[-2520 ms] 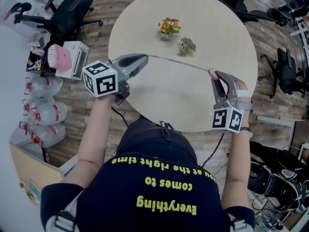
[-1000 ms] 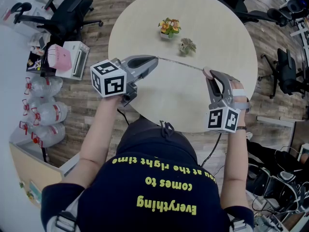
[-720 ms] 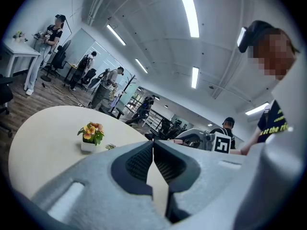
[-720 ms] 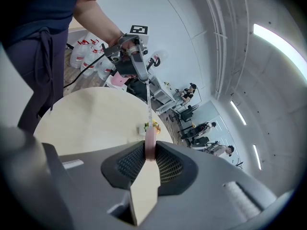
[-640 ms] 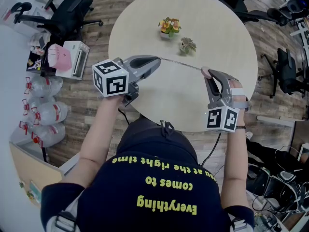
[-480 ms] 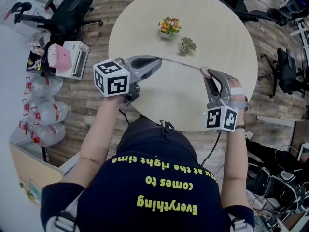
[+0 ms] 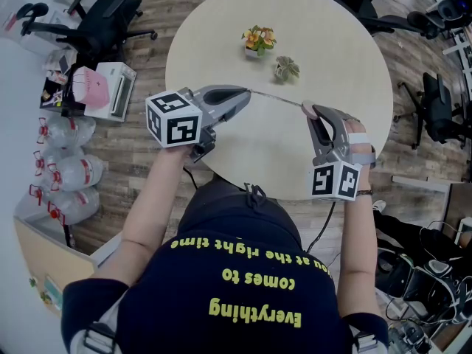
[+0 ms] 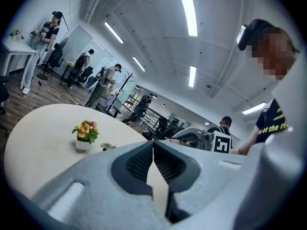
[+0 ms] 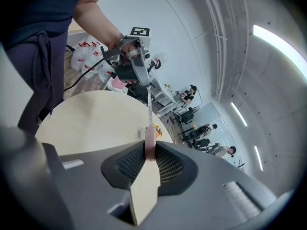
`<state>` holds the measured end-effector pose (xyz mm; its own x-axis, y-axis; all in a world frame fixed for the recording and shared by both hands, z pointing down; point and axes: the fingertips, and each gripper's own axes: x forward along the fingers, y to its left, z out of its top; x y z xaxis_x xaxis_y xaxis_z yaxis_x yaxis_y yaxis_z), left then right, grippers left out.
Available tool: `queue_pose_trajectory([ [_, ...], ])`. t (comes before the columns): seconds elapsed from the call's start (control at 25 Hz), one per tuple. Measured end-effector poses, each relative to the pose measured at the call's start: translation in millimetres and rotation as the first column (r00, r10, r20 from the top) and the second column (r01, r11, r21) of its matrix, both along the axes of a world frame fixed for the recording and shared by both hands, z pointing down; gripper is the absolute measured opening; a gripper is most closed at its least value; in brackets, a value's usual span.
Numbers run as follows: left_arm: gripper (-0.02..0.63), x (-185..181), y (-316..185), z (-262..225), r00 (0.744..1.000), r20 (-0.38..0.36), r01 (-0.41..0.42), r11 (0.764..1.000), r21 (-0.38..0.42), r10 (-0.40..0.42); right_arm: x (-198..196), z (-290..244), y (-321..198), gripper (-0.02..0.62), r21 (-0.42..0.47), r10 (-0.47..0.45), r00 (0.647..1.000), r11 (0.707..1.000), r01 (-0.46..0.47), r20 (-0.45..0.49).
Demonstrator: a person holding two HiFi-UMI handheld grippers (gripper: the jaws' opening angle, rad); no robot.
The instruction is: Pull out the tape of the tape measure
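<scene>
**Tape held taut between two hand-held grippers, span shorter than before**

At the bottom of the head view, a person in a dark shirt (image 7: 243, 330) stands at a round table (image 7: 332, 43). Left of centre, the left gripper (image 7: 247, 92) has its jaws pressed together on the free end of the tape (image 7: 276, 97). Right of centre, the right gripper (image 7: 308, 111) pinches the pink case of the tape measure (image 9: 150, 145) between its pads. The tape runs in a thin line above the table from one gripper to the other. Beyond it, in the upper middle of the frame, a pot of flowers (image 7: 258, 41) and a small plant (image 7: 286, 69) stand on the table, apart from the tape. An office chair (image 7: 99, 17) sits at the upper left.

The tape is already partly out, so the pulling step looks to be in hand. Drawing out more would call for moving the hands apart along the line of the tape while both grips hold. A slip at the left tip would likely let the end snap back.

Compared with the earliest frame, the grippers stand closer together and the visible span is shorter.
</scene>
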<state>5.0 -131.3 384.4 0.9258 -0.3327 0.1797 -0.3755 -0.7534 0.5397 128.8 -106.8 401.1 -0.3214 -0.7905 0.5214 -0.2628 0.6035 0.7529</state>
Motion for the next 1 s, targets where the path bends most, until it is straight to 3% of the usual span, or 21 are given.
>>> queue_pose_trajectory([
  [1.0, 0.008, 15.0, 18.7, -1.2, 0.999, -0.012, -0.041, 0.999, 0.005, 0.041, -14.3, -0.5, 11.6, 0.083, 0.006, -0.007, 1.000, 1.000, 0.007, 0.020],
])
